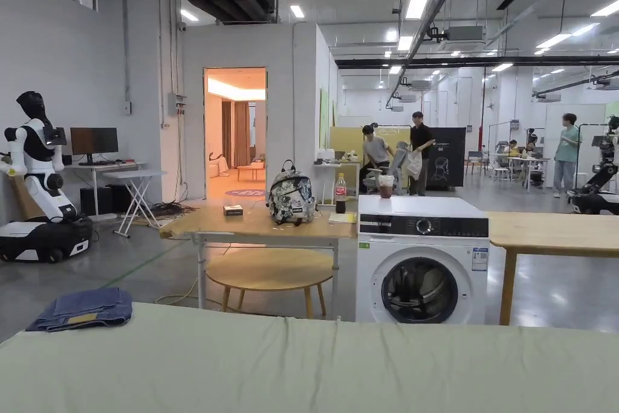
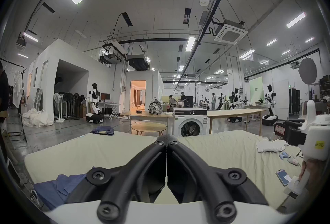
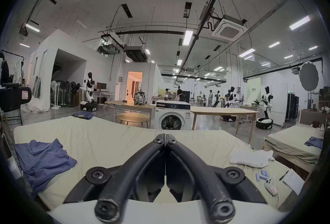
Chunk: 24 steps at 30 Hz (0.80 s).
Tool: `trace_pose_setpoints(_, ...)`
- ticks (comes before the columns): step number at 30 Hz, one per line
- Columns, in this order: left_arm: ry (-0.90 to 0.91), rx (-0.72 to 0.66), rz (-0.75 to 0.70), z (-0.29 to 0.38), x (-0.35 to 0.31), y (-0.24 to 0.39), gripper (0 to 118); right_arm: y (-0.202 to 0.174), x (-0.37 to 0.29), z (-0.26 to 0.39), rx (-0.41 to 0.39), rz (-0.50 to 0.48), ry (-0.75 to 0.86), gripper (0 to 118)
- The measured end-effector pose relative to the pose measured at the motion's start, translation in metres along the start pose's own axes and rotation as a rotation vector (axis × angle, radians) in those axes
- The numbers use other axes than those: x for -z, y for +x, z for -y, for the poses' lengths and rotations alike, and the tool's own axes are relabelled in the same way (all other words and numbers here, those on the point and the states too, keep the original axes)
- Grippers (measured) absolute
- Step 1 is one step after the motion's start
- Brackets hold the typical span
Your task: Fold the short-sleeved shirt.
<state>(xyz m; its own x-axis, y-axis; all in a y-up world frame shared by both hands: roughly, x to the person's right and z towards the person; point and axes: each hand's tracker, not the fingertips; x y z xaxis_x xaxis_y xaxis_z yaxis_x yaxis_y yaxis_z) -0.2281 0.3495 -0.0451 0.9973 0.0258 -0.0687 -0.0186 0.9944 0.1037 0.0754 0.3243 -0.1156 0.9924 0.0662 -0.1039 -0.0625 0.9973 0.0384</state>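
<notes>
Hovering above the bed (image 3: pixel 110 140), left gripper (image 2: pixel 167 136) and right gripper (image 3: pixel 165 135) are pressed together, empty; blue shirt (image 3: pixel 44 158) lies crumpled near left.

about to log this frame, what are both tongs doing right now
Left tongs: closed, holding nothing, raised over the bed.
Right tongs: closed, holding nothing; the blue shirt lies untouched.

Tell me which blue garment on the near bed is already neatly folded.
The small blue stack at the bed's far left corner is folded flat. The larger blue shirt on the near left lies crumpled and spread open.
</notes>
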Motion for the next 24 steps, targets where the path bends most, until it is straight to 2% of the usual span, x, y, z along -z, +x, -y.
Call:
trace_pose_setpoints(7, -0.006, 0.011, -0.001, -0.0023, 0.0015, 0.0024, 0, -0.0016, 0.002, 0.0022, -0.013, 0.002, -0.015, 0)
trace_pose_setpoints(10, -0.013, 0.002, -0.002, -0.0008, 0.0024, 0.0016, 0, -0.0067, 0.003, 0.0019, -0.048, 0.018, -0.022, 0)
trace_pose_setpoints(14, -0.02, 0.01, -0.001, 0.0004, 0.0032, 0.002, 0, -0.0024, 0.002, 0.002, 0.0, -0.027, -0.032, 0)
trace_pose_setpoints(19, -0.016, 0.007, -0.002, 0.0005, 0.003, 0.001, 0, -0.0014, 0.0018, 0.0014, -0.014, -0.014, -0.029, 0)
trace_pose_setpoints(24, -0.015, 0.007, 0.017, 0.0012, 0.0026, 0.0008, 0, 0.0022, 0.0019, 0.0003, 0.023, -0.05, -0.034, 0)
